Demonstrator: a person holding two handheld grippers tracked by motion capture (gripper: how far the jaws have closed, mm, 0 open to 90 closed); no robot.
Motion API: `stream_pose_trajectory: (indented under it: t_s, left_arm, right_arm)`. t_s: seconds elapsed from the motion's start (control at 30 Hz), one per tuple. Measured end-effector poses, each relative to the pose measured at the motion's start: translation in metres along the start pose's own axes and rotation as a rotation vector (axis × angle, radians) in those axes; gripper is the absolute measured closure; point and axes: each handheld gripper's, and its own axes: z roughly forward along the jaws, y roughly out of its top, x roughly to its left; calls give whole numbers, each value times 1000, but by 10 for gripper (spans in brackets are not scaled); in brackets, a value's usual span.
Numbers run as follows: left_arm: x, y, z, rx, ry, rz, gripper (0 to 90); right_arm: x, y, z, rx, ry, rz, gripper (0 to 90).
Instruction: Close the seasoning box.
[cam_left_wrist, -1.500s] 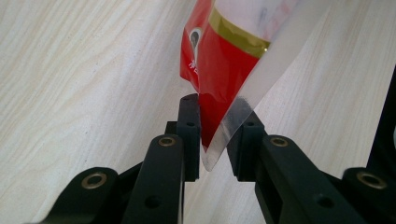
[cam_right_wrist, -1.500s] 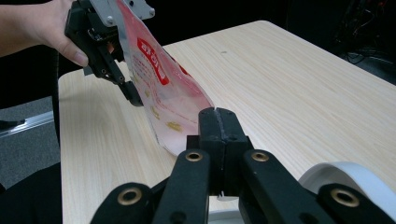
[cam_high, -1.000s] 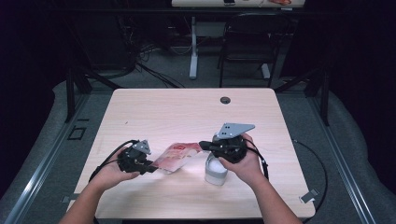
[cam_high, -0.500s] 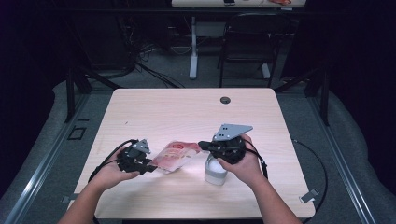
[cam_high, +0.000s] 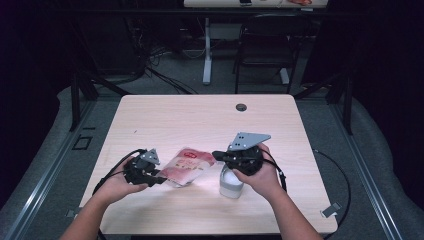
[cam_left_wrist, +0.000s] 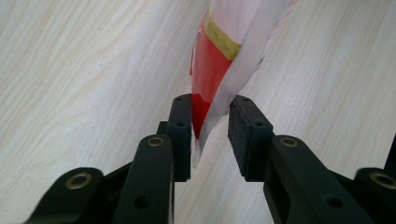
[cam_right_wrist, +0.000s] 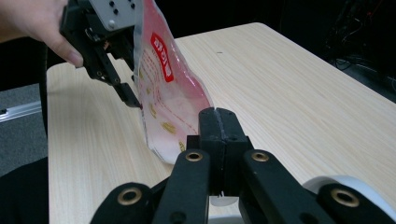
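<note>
A red and clear food pouch (cam_high: 190, 165) is held up on edge between my two grippers, just over the wooden table (cam_high: 200, 117). My left gripper (cam_high: 160, 179) has one corner of the pouch (cam_left_wrist: 215, 60) between its jaws. Those jaws have just been opening a little, and both pads (cam_left_wrist: 183, 126) still touch the pouch. My right gripper (cam_right_wrist: 218, 114) is shut on the thin lower edge of the pouch (cam_right_wrist: 163, 88). In the right gripper view the left gripper (cam_right_wrist: 133, 100) sits at the pouch's upper left edge. The right gripper (cam_high: 216, 155) points left from the hand.
A white and grey cylindrical container (cam_high: 231, 182) stands on the table under my right hand; its rim (cam_right_wrist: 345, 186) shows beside the right jaws. A small dark cable hole (cam_high: 241, 107) lies near the far edge. Cables trail off both grippers.
</note>
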Motion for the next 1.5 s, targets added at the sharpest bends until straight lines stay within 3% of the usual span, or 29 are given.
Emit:
stream_pose_trajectory:
  t_s: [0.27, 0.67, 0.9, 1.17, 1.37, 1.5]
  left_arm:
    - [-1, 0, 7, -6, 11, -4, 730]
    - [-4, -11, 11, -45, 31, -41, 724]
    - [-6, -23, 15, -107, 34, -76, 723]
    - [-8, -25, 18, -104, 54, -74, 715]
    - [-8, -27, 18, -120, 49, -96, 701]
    - [-8, -27, 15, -157, 35, -104, 672]
  right_arm:
    - [1, 5, 1, -17, 9, 3, 900]
    - [3, 8, 7, -48, 22, 19, 900]
    - [6, 13, 11, -55, 33, 26, 896]
    - [10, 19, 17, -52, 24, 19, 889]
    - [11, 20, 18, -55, 25, 18, 877]
    - [12, 21, 19, -55, 24, 16, 868]
